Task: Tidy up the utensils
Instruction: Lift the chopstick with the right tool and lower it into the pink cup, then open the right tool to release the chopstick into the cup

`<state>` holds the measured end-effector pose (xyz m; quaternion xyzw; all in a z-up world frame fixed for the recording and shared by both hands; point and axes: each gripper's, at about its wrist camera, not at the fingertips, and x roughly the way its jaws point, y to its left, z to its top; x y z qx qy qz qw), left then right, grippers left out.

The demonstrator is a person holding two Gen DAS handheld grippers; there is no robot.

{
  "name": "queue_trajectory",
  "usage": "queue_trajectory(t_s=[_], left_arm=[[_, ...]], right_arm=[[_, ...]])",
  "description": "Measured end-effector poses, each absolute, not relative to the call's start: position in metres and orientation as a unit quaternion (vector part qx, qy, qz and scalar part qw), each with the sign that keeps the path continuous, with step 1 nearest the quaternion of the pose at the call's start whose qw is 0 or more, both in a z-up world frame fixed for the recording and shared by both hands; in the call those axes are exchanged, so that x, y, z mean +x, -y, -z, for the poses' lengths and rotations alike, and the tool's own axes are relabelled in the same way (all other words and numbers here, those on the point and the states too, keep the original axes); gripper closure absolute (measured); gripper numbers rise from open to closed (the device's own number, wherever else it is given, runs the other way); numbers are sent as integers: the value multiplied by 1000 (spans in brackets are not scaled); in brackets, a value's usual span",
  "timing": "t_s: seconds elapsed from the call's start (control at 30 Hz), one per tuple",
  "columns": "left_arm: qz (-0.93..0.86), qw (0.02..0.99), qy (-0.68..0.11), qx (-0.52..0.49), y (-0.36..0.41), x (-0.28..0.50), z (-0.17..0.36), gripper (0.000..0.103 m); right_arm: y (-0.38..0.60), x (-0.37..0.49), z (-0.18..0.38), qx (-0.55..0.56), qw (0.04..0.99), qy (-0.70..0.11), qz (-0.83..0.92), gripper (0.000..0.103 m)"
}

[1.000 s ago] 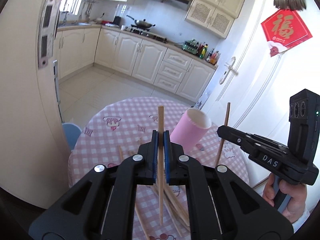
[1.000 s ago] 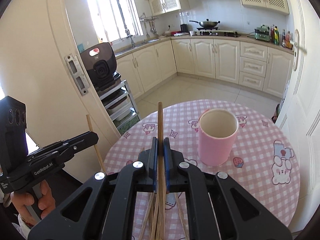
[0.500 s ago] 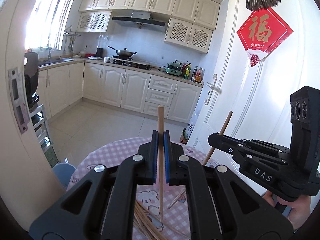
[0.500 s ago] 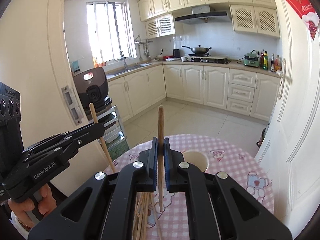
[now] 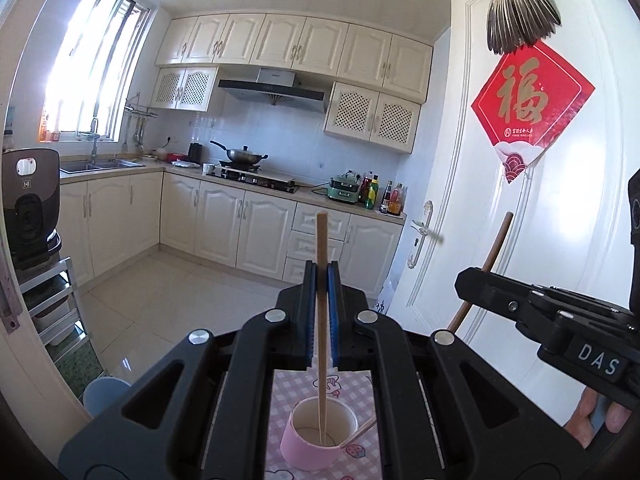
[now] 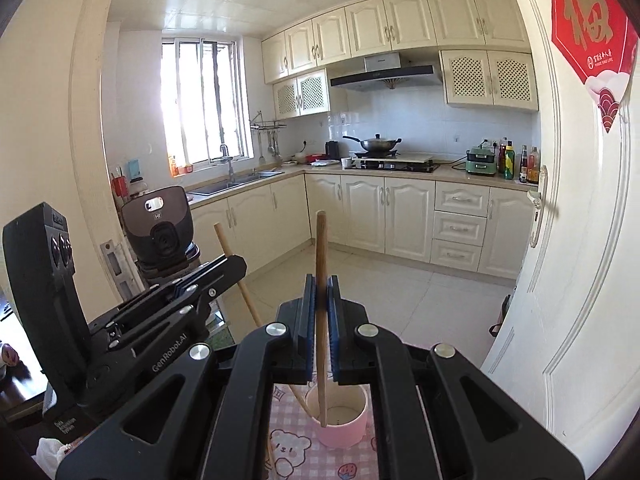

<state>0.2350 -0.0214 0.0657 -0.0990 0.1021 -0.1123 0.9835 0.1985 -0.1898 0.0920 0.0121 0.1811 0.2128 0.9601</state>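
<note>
My left gripper (image 5: 321, 280) is shut on a wooden chopstick (image 5: 321, 320) held upright; its lower end reaches inside the pink cup (image 5: 316, 446) below. My right gripper (image 6: 321, 292) is shut on a second chopstick (image 6: 321, 320), whose lower tip sits at the rim of the pink cup (image 6: 342, 432). In the left wrist view the right gripper (image 5: 472, 284) shows at the right with its chopstick (image 5: 494, 252) slanting down to the cup rim. In the right wrist view the left gripper (image 6: 232, 264) shows at the left with its chopstick (image 6: 236, 276).
The cup stands on a table with a pink checked cloth (image 5: 360, 384). A white door (image 5: 520, 200) is close on the right. A rack with a brown appliance (image 6: 160, 228) stands at the left. Kitchen cabinets (image 5: 260, 224) lie beyond an open tiled floor.
Both grippers have risen and tilted up over the cup. The cup has gone from ahead of the fingers to below them. The chopstick ends now reach the cup's mouth.
</note>
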Motion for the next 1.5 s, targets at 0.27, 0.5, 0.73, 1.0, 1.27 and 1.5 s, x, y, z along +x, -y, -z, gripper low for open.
queue_trajectory(t_s=[0.27, 0.5, 0.73, 1.0, 1.27, 1.5], left_arm=[[122, 982, -122, -81, 35, 256, -33, 97], [131, 976, -156, -77, 38, 262, -9, 97], [132, 972, -185, -64, 40, 266, 11, 97], [128, 965, -225, -50, 43, 270, 23, 96], [110, 966, -229, -53, 37, 257, 24, 46], [104, 969, -220, -50, 29, 237, 15, 42]], right_arm=[[192, 216, -64, 4, 958, -198, -206, 99], [193, 230, -37, 10, 952, -228, -202, 99], [190, 239, -12, 12, 946, -260, -193, 99], [190, 238, -5, 23, 944, -269, -191, 98], [191, 234, -7, 30, 944, -272, -185, 97], [191, 224, -7, 29, 943, -274, -184, 87]])
